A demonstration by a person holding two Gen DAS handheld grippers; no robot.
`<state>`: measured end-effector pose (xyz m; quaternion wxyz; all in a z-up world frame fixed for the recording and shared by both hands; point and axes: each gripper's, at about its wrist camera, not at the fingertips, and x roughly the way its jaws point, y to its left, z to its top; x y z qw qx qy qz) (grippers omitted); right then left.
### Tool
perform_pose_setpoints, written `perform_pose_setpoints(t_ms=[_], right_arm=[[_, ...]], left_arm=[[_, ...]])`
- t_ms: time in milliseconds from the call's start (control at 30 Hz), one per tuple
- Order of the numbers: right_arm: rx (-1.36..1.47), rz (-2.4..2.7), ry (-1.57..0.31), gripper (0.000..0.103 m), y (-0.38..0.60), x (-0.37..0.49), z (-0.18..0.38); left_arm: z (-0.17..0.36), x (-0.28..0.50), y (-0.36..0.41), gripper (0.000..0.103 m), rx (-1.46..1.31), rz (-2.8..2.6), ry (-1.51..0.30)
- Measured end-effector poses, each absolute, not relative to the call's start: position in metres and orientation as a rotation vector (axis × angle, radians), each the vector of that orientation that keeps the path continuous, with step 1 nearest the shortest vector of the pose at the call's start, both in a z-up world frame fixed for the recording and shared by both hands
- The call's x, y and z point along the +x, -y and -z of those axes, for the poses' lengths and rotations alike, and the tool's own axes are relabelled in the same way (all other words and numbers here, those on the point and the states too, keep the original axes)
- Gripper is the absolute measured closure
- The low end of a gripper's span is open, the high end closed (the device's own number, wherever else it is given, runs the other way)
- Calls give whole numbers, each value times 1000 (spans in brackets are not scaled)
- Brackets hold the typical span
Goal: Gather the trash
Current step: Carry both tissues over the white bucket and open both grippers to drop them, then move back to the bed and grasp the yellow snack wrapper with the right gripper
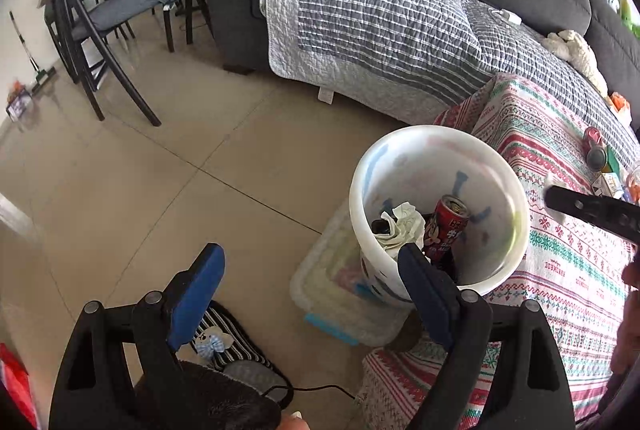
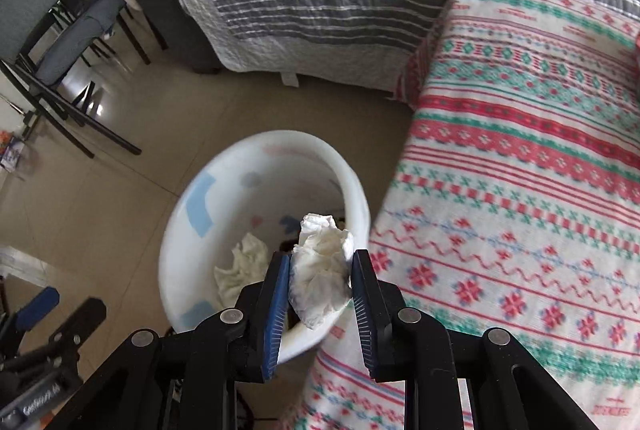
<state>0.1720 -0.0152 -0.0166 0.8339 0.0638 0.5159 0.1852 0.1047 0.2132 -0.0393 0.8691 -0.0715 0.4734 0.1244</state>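
Note:
A white trash bin (image 1: 516, 198) stands on the floor beside the patterned table; it also shows in the right wrist view (image 2: 176, 250). Inside lie a crumpled tissue (image 1: 402, 226) and a red can (image 1: 448, 226). My right gripper (image 2: 320, 270) is shut on a crumpled white tissue (image 2: 320, 270) and holds it over the bin's near rim. Its black body shows in the left wrist view (image 1: 592, 210) above the table. My left gripper (image 1: 312, 270) is open and empty, beside the bin's left side.
The table under a red, green and white cloth (image 2: 520, 170) lies right of the bin, with small items (image 1: 600, 158) at its far end. A sofa with a striped quilt (image 1: 380, 22) is behind. A clear storage box (image 1: 340, 290) sits under the bin. Chairs (image 1: 100, 30) stand at the left.

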Motion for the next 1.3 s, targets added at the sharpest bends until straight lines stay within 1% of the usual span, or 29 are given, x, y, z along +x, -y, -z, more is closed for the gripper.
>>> perform_pose_setpoints(t_ms=[300,400,433,467,500,533,567,767,967,1067,1100,1200,1300], right_arm=[[155,-380,-1072,72,5,185,12],[218,-399,-1073,68,8,187,8],[239,-412,-1069,61,9,186,6],[257,-418,-1062,47,10,185,4],[267,-421,-1055,39,11,184,1],[271,-421,-1041,25,11,183,-2],[269,-420,-1024,21,12,181,-6],[178,-381,-990,21,23,171,-17],[105,-311,-984,19,59,158,-15],[59,-260,-978,16,85,146,-9],[48,-246,-979,16,94,142,-6],[15,-196,-986,16,125,133,2],[-4,-120,-991,16,163,129,6]], left_arm=[[31,98,-213,13,-150,-240,-989],[30,97,-212,13,-156,-227,-993],[29,97,-211,13,-157,-224,-993],[29,97,-210,13,-156,-221,-993],[28,97,-208,13,-155,-219,-992],[27,97,-207,13,-153,-217,-992],[27,98,-206,13,-152,-215,-993],[27,99,-200,13,-139,-205,-1001],[25,103,-191,13,-123,-191,-1005],[25,104,-184,13,-118,-169,-1015],[25,104,-181,12,-109,-160,-1017],[26,106,-171,4,-80,-150,-1016],[26,108,-159,2,-50,-149,-1012]])
